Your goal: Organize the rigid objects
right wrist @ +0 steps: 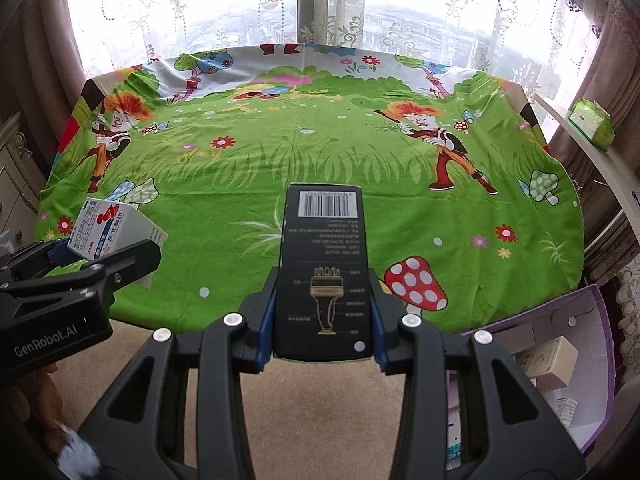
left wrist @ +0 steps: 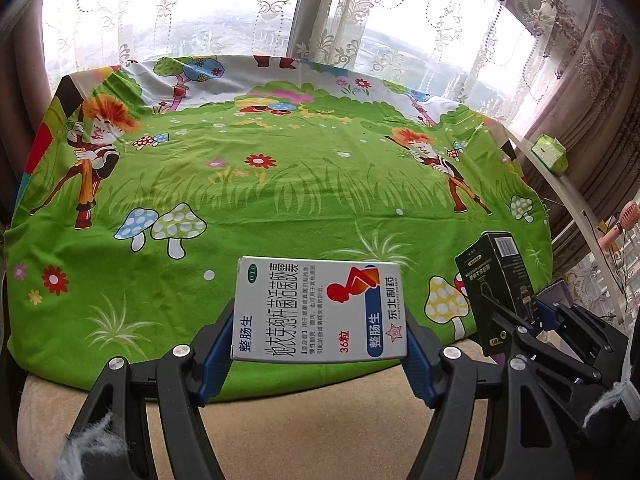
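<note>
Between the blue-padded jaws of the left gripper (left wrist: pixel 320 320) sits a white rectangular cardboard medicine box (left wrist: pixel 320 310) with red and blue print, both pads pressed against its long sides. The right gripper (right wrist: pixel 322 316) clamps a tall black cardboard box (right wrist: pixel 324 272) with a barcode label and a gold diagram, its pads tight on both sides. Beyond both pairs of jaws spreads a green cartoon-printed cloth (right wrist: pixel 320 152) over the table. Right of the right jaws, lower down, stands an open purple-edged cardboard carton (right wrist: pixel 576 360) containing small boxes.
</note>
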